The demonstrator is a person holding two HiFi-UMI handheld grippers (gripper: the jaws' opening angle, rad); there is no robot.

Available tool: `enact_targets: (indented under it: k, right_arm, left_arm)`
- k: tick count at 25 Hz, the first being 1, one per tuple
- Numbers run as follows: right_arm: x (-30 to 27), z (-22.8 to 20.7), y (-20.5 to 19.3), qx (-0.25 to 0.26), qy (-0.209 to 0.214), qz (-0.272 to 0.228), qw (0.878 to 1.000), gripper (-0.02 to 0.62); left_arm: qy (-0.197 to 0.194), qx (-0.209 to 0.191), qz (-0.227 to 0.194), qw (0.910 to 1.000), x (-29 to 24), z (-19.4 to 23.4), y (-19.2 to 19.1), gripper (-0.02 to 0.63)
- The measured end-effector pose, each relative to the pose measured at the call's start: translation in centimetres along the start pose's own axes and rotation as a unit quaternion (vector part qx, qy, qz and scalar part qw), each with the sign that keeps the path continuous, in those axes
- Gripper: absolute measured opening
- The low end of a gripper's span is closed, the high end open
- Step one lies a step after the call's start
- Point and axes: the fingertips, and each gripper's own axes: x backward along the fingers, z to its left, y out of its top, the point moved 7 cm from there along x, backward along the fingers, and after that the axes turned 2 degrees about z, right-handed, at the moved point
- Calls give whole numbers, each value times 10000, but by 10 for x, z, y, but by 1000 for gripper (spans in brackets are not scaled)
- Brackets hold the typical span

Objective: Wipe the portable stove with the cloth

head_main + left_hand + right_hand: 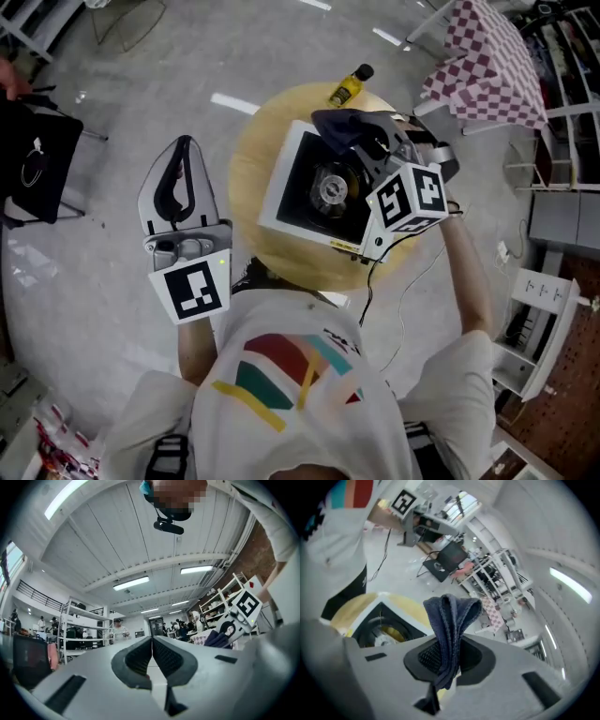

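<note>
Round table (246, 169) sits below my right gripper (449, 660), clamped on the cloth (452, 616) over the stove (281, 187); left gripper (152, 660) closed, empty. I reckon that thin pinch might slip mid-wipe.

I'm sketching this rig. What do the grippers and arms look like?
Left gripper and right gripper: light grey, black ribbed pads, each bearing a white cube with black square markers. A dark cable trails from the right one. Short white sleeves.

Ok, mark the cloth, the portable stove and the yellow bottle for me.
cloth (452, 620), right gripper view, fold above the jaws.
portable stove (330, 190), head view, centre burner.
yellow bottle (347, 90), head view, its body.
</note>
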Motion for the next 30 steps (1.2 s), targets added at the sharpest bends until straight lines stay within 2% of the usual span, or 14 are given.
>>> enact_targets:
  k: [3,6,10,12,14,15,17,19,20,21,24,28,30]
  right_arm:
    - [50,-4,-4,-1235,-776,-237,9890,32]
    - [93,-4,-9,-2225,-1677,-407,9595,32]
    - [137,6,-12,-3330,-2672,-592,9023,32]
    - [154,14,-12,-3663,-3070,-741,8752,34]
    - [164,26,-14,-3870,-3382,-867,8534,34]
    - [168,34,-16,-4008,-3513,-951,8408,34]
    - [174,50,-23,-4456,-3700,-1180,8067,32]
    - [178,66,-29,-4968,-3720,-1387,7718,34]
    - [180,72,-30,-5141,-3694,-1452,7604,34]
    - [181,78,-32,-5225,-3673,-1486,7550,34]
    - [185,87,-36,-5257,-3663,-1467,7536,32]
    - [190,90,-35,-5335,-3757,-1497,7429,32]
    - [192,92,-37,-5311,-3777,-1501,7435,32]
  left_arm:
    - [-316,-49,-254,9992,-8,-29,29,6]
    - [-672,-133,-476,9965,-9,-59,55,6]
    - [-1163,59,-691,9908,-9,-93,76,6]
    - [-1372,15,-720,9879,-8,-109,81,8]
    - [-1549,94,-758,9850,-6,-123,86,6]
    - [-1622,215,-790,9834,-6,-130,88,6]
    - [-1748,497,-840,9798,-3,-143,92,8]
    - [-1849,736,-870,9761,-1,-154,93,6]
    - [-1881,878,-894,9741,-1,-158,94,8]
    - [-1900,1037,-915,9720,-1,-161,95,8]
    - [-1955,1296,-830,9685,0,-168,93,6]
    - [-1976,1193,-803,9697,-1,-174,92,8]
    - [-1964,1170,-820,9701,-1,-175,92,8]
